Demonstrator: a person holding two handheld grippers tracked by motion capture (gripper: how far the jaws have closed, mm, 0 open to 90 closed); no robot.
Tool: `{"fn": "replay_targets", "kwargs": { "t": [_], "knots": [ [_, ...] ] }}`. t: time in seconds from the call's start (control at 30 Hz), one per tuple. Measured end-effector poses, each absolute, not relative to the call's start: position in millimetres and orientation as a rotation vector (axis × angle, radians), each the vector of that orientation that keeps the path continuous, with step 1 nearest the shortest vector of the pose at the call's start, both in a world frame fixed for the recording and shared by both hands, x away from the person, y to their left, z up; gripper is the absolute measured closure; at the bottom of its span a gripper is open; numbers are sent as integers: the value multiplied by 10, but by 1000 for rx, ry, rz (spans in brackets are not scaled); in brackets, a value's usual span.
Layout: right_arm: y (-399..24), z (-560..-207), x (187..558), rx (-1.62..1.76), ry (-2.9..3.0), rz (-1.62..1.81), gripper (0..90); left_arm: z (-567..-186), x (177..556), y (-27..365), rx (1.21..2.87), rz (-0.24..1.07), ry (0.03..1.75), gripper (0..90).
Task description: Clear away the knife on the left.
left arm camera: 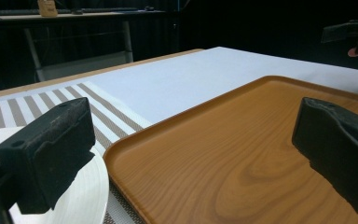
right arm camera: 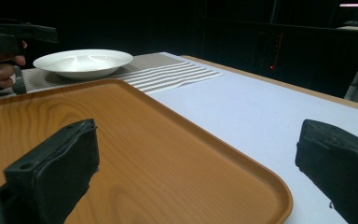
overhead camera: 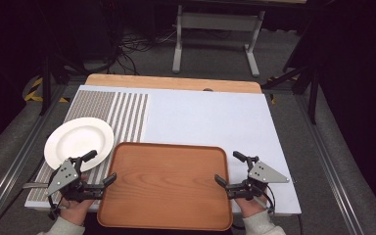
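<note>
Brown wooden tray lies on the table, between my wide-open, empty left claw and right claw. Next I'd close each on its side rim, judging both level.

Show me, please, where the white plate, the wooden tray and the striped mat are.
white plate [overhead camera: 78,142], high view, its centre.
wooden tray [overhead camera: 166,186], high view, its bare floor.
striped mat [overhead camera: 127,117], high view, its striped part beside the plate.
</note>
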State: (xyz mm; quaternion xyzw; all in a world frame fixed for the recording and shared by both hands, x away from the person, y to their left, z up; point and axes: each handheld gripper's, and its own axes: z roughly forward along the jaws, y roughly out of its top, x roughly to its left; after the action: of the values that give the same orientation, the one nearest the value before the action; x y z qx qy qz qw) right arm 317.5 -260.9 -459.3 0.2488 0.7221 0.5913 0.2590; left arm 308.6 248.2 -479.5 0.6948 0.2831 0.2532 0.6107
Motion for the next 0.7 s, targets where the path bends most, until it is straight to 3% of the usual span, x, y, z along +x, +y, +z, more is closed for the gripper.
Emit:
{"fn": "replay_targets", "kwargs": {
  "t": [0.7],
  "knots": [
    [-2604, -4588, 3172, 664, 1959, 1611, 4, -4679, 3081, 2592, 1659, 532, 621, 15]
  ]
}}
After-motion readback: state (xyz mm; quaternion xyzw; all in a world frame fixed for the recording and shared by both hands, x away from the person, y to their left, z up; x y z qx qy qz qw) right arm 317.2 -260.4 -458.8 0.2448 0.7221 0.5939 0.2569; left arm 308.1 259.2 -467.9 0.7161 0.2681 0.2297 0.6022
